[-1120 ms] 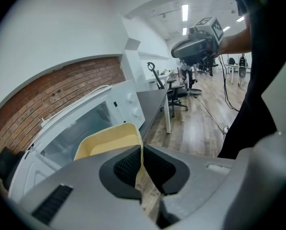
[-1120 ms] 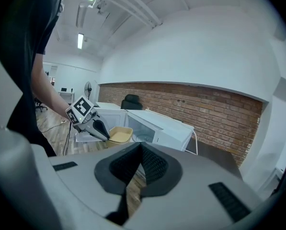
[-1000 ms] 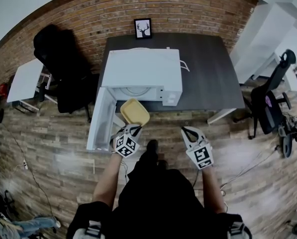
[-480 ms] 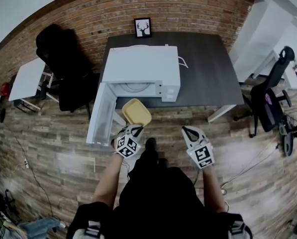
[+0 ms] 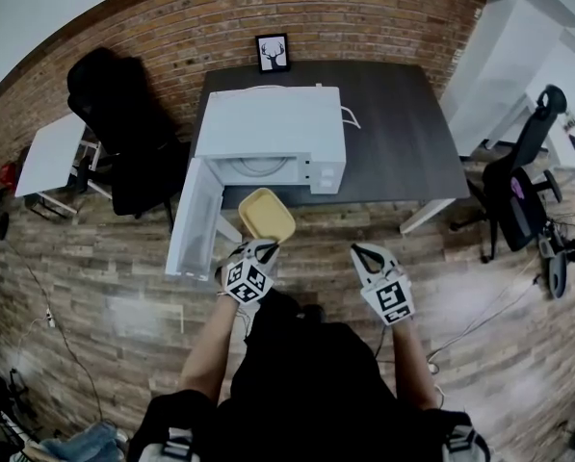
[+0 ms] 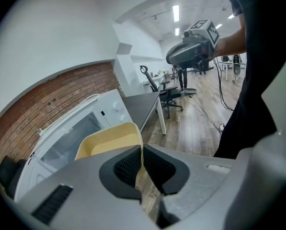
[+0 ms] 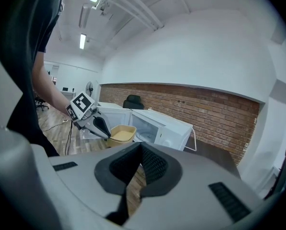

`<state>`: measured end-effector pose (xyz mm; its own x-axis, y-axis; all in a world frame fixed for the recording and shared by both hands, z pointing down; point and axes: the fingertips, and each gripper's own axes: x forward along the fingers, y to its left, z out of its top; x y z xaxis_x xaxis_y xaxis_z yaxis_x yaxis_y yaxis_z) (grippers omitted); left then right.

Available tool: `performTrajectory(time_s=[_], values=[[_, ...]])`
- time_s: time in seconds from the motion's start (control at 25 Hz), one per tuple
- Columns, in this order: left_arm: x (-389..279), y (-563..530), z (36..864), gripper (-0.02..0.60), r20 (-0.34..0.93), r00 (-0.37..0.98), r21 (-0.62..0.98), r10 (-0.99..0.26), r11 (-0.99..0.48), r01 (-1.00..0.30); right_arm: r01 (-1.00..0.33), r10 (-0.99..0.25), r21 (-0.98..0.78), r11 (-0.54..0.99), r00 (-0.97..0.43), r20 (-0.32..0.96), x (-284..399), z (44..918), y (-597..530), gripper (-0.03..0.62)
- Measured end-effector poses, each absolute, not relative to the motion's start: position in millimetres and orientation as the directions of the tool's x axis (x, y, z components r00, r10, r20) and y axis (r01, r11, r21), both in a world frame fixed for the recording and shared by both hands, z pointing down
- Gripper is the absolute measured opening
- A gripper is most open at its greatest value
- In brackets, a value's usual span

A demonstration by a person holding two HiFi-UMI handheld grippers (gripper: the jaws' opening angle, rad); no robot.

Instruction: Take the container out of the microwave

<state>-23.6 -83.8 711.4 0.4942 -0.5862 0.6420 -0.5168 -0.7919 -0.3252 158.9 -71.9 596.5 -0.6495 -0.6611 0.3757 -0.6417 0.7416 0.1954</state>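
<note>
Container: a shallow, pale-yellow rectangular container (image 5: pixel 264 216) is outside the microwave (image 5: pixel 273 128). It hangs in the air just in front of the open cavity.
Microwave: a white unit on a dark desk (image 5: pixel 403 133). Its door (image 5: pixel 193 224) is swung wide open on the microwave's left side, and a round turntable (image 5: pixel 263 172) shows inside.
Left gripper: my left gripper (image 5: pixel 259 251) is in front of the microwave, clamped on the container's near rim. One jaw is inside the thin wall and one is outside.
Right gripper: my right gripper (image 5: pixel 366 255) has its jaws together with nothing between them. It is held in front of the microwave's right end, well apart from the container.
Handling: I judge the container to be light, smooth plastic with a thin wall that may flex. I see nothing inside it in the left gripper view. Held by one edge it hangs like a lever, so it could tip or slip.
Where to hold: I would bite deep on the middle of the rim. If it sags, I would steady the far rim with the right gripper.
Progress: I judge the removal done, with setting it down left.
</note>
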Motion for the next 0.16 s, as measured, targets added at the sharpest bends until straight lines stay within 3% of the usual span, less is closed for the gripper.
performTrajectory(time_s=[0.16], values=[[-27.0, -81.4, 712.9, 0.017, 0.644, 0.494, -0.324, -0.584, -0.793, -0.516, -0.638, -0.659, 0.200, 0.743, -0.648, 0.381, 155.0, 595.7, -72.2, -0.002]])
